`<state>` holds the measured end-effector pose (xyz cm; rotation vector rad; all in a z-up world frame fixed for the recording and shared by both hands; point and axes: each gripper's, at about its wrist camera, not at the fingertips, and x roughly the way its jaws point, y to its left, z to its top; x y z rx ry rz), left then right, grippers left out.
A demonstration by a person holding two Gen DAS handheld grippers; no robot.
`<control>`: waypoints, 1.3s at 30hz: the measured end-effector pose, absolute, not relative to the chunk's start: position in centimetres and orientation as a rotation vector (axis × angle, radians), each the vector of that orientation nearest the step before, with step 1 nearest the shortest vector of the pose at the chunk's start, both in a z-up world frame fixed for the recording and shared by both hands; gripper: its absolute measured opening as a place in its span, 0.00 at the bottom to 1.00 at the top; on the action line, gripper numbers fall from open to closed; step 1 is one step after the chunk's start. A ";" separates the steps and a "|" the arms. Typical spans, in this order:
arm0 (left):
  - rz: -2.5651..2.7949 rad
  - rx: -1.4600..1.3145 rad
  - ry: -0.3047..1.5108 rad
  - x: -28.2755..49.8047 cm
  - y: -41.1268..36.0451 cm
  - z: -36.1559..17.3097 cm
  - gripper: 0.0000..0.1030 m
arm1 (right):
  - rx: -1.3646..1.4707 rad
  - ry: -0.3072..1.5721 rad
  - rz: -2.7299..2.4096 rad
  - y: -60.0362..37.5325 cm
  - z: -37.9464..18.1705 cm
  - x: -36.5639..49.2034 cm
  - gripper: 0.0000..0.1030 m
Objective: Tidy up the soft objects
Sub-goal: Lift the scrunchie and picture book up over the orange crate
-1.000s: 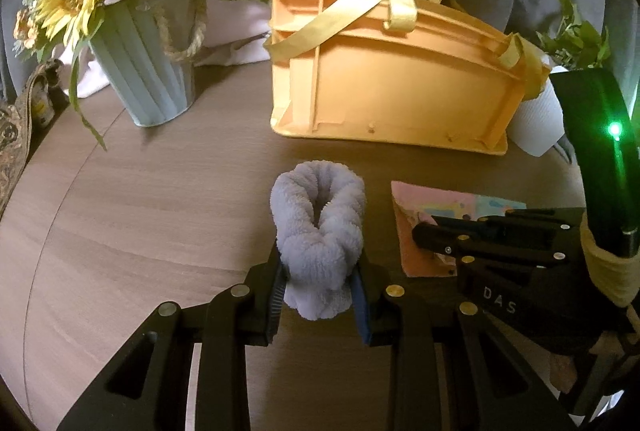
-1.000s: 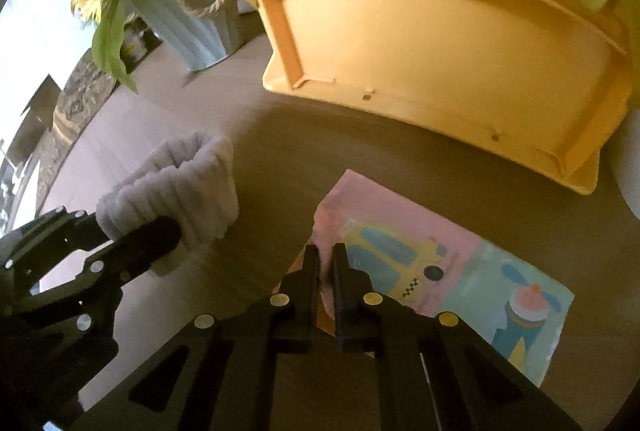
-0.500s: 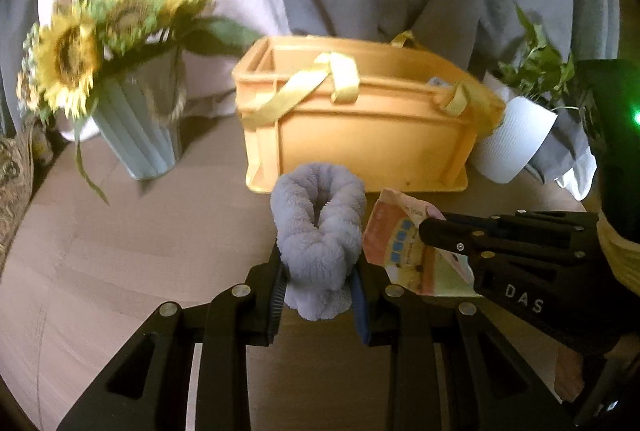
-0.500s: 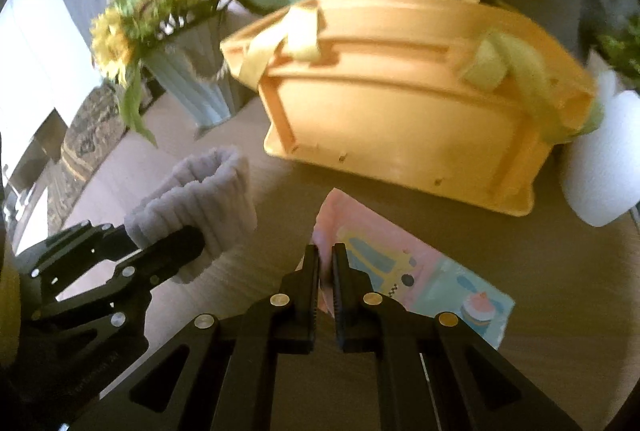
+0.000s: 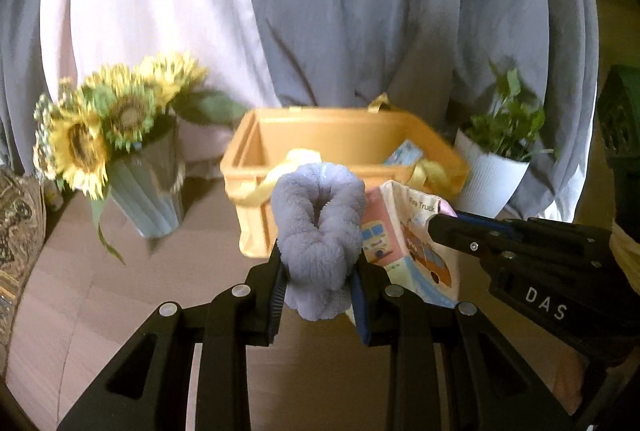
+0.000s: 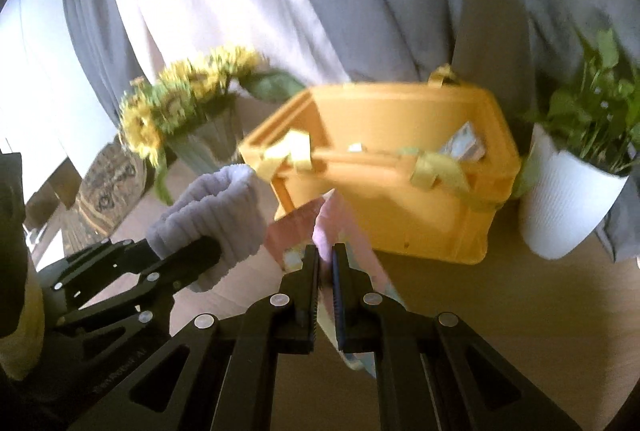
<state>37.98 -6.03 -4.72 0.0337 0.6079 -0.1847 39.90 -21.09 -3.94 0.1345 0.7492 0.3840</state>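
Observation:
My left gripper [image 5: 319, 271] is shut on a fluffy lavender towel roll [image 5: 320, 219], held above the table in front of the yellow crate [image 5: 344, 139]. The roll also shows at the left of the right wrist view [image 6: 212, 211]. My right gripper [image 6: 326, 263] is shut on a soft cloth book [image 6: 304, 231] with a fire-truck picture, which hangs from it. The book shows in the left wrist view [image 5: 408, 247], just right of the towel. The crate [image 6: 400, 199] is open-topped with yellow strap handles; something printed [image 6: 466, 147] lies inside it.
A pale blue vase of sunflowers [image 5: 148, 191] stands left of the crate. A white pot with a green plant [image 5: 492, 171] stands to its right. Grey and white curtains hang behind. The wooden table [image 5: 120, 291] spreads below both grippers.
Both grippers have lifted off the table with their loads and tilted up. The cloth book has left the tabletop and now hangs. The crate's open top has come into view.

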 end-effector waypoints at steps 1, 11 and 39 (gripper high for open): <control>-0.185 0.033 0.597 38.0 -6.1 -4.2 0.28 | 0.139 0.737 0.383 -21.2 -3.5 39.9 0.08; -0.178 0.029 0.489 38.7 -6.8 0.3 0.28 | 0.149 0.588 0.371 -22.6 1.6 40.2 0.08; -0.167 0.089 0.351 44.0 -8.2 7.3 0.28 | 0.085 0.385 0.381 -23.4 10.5 45.4 0.08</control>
